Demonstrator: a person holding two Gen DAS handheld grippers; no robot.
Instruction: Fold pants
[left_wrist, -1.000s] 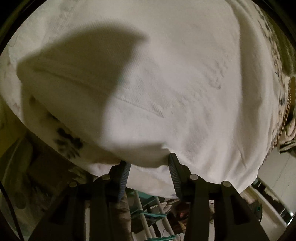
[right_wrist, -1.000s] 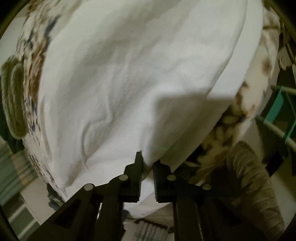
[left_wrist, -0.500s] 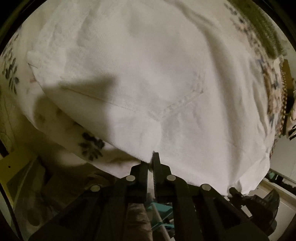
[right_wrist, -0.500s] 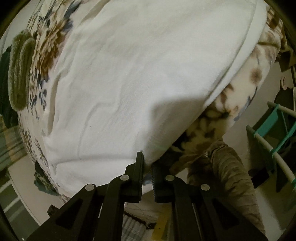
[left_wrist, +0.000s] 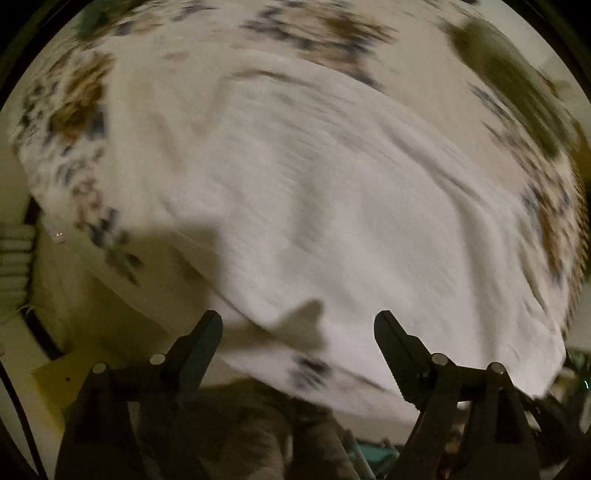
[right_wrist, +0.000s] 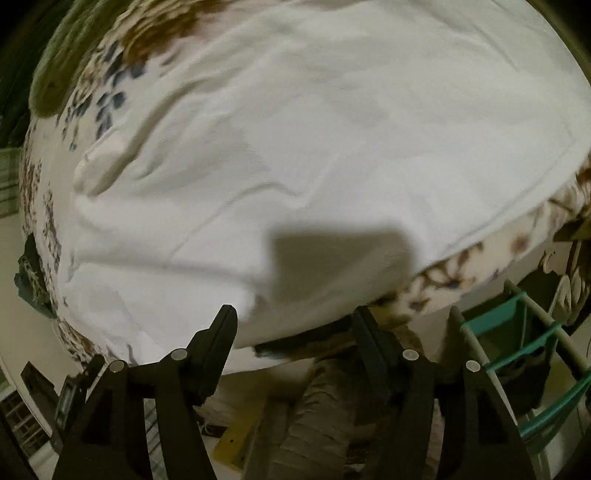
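Note:
White pants (left_wrist: 332, 206) lie spread on a floral bedspread (left_wrist: 74, 110). In the left wrist view they fill the middle, blurred by motion. My left gripper (left_wrist: 297, 325) is open and empty, its fingers wide apart just above the near edge of the pants. In the right wrist view the pants (right_wrist: 332, 129) show a folded layer with a seam and a corner near the bottom. My right gripper (right_wrist: 293, 321) is open and empty, above the near edge of the pants and the bed's edge.
The floral bedspread (right_wrist: 110, 85) runs around the pants. A green cushion (left_wrist: 517, 92) lies at the far right, and also shows in the right wrist view (right_wrist: 55, 74). A teal and white rack (right_wrist: 524, 350) stands beside the bed. A brown ribbed cloth (right_wrist: 325, 413) sits below the grippers.
Both grippers were shut on the edge of the pants half a second ago. Both have opened and let go, and both have drawn back. The pants now lie flat.

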